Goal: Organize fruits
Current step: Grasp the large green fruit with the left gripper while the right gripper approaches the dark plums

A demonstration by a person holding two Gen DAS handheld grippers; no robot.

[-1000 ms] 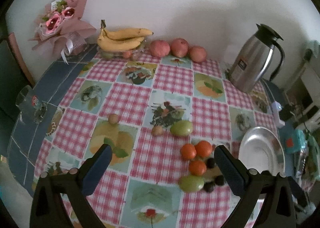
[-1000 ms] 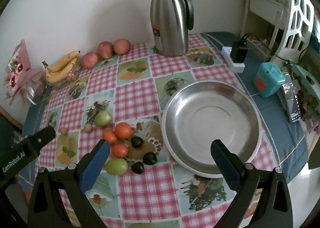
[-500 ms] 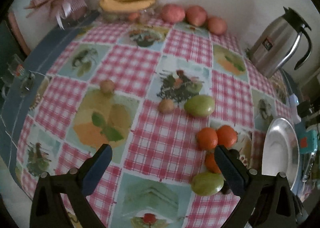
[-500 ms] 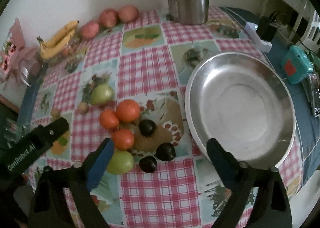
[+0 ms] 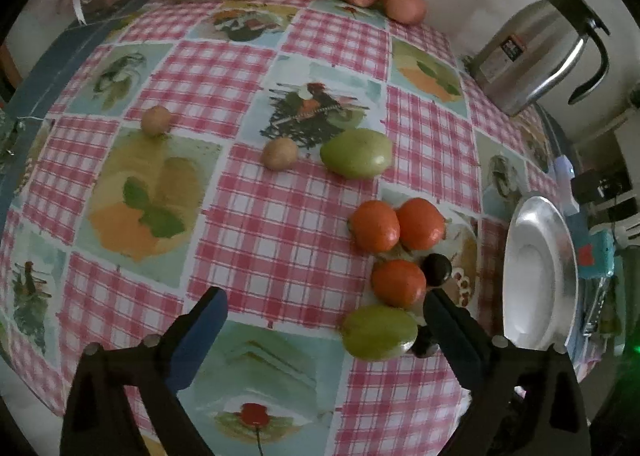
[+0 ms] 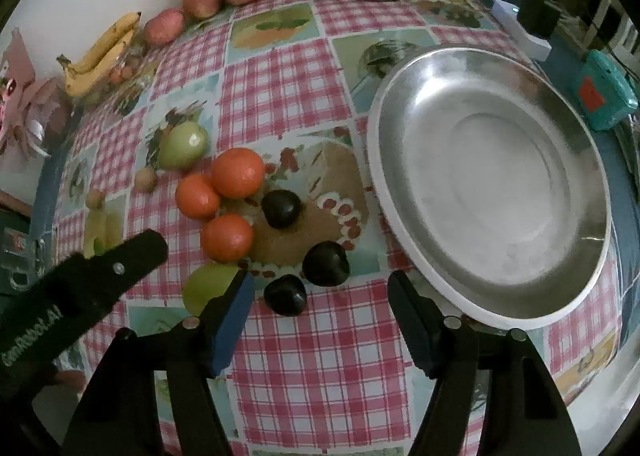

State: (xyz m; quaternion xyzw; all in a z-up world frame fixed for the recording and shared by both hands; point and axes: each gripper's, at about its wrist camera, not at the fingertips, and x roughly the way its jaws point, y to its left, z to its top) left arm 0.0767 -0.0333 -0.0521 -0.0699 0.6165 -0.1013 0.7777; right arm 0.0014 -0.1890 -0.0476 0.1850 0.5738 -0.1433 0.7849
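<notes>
Right wrist view: right gripper [image 6: 320, 292] jaws just narrowing, nothing pinched, dark plums [image 6: 285, 295] at 12 o'clock between tips. Steel plate [image 6: 568, 160] at 2 o'clock, oranges [image 6: 237, 173] at 10. Left gripper [image 5: 322, 306] spread wide, slightly closing, empty, green fruit [image 5: 378, 332] at 3 o'clock by its right finger.

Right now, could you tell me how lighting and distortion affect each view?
Left wrist view: dim, fisheye bulges the checked tablecloth, dark corners. Right wrist view: soft glare on the steel plate; dark plums lose detail in shade.
</notes>
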